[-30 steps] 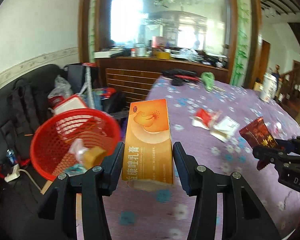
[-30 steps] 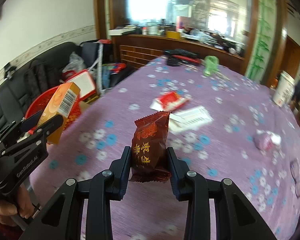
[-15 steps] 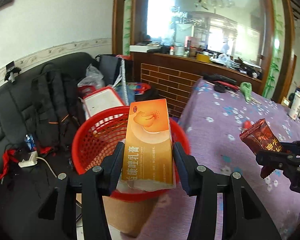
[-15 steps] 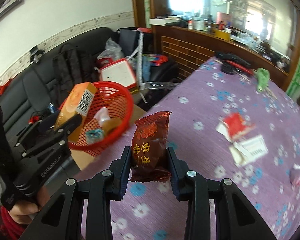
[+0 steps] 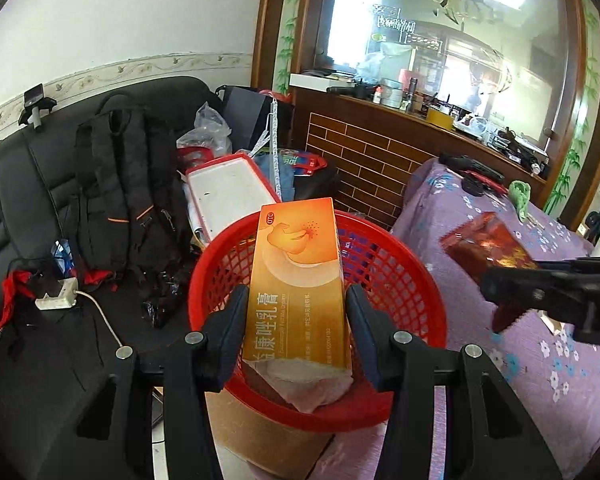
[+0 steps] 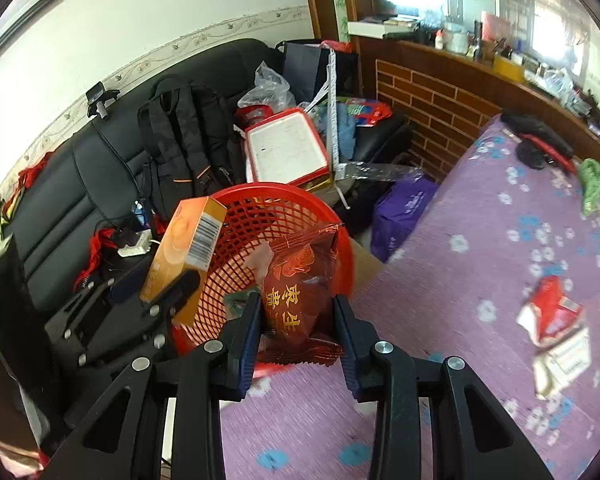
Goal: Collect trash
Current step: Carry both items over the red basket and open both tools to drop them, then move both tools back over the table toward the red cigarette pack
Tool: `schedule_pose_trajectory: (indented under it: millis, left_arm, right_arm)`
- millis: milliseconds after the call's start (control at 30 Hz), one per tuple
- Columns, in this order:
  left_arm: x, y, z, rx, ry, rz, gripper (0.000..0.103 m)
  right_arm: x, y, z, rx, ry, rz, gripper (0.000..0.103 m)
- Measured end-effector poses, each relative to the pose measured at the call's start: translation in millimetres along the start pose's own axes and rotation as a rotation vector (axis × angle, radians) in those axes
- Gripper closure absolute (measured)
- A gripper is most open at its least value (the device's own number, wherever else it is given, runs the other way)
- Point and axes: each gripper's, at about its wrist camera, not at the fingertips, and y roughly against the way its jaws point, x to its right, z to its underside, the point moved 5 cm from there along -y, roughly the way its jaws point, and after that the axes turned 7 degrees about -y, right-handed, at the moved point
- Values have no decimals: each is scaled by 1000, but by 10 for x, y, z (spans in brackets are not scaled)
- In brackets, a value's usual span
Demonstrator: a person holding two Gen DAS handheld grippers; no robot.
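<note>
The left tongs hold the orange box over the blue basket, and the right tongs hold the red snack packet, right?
Not quite: the basket is red, not blue, as the left wrist view shows. The left tongs do hold the orange box over it, and the right tongs hold the red snack packet.

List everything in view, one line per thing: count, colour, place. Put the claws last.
box: one, orange, in left claw over basket
snack packet: one, dark red, in right claw at basket's edge
basket: one, red mesh, beside table
tablecloth: one, purple floral, on table
wrappers: a few, red and white, on tablecloth
backpack: one, black, on sofa
sofa: one, black, by wall
left claw: one, black
right claw: one, black
</note>
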Motion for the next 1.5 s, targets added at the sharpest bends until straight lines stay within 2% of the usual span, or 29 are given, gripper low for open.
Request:
schedule_pose_trajectory:
  millis: [100, 200, 300, 367, 467, 533, 700, 800, 1200, 1367, 1500]
  left_arm:
    - [-48, -42, -20, -1, 4, -7, 55]
    - [-74, -70, -32, 1, 16, -5, 54]
    - [-96, -77, -26, 3, 29, -3, 43]
    - [-75, -70, -20, 10, 19, -13, 41]
    - [-5, -31, -5, 16, 5, -11, 39]
    - [61, 25, -1, 27, -2, -15, 31]
    - [287, 198, 6, 60, -47, -24, 26]
    - [485, 296, 21, 74, -80, -22, 23]
    - [1441, 452, 234, 53, -239, 61, 21]
    - [1901, 496, 330, 38, -337, 128, 21]
    - [2298, 484, 372, 1, -407, 223, 21]
  right_arm:
    - [-51, -169, -99, -10, -10, -10, 64]
    - [-54, -274, -183, -15, -27, -28, 59]
    - [14, -220, -205, 15, -44, -34, 55]
    - [88, -153, -197, 26, -62, -29, 55]
    - [210, 8, -122, 51, -84, -22, 53]
    - [305, 110, -28, 68, -95, 2, 52]
    - [559, 334, 228, 82, -129, 41, 45]
    - [751, 493, 419, 97, -169, 58, 40]
    - [1635, 1165, 1192, 149, -331, 134, 38]
    - [2093, 1460, 1556, 176, -421, 202, 38]
    - [2447, 1683, 1802, 201, -508, 220, 38]
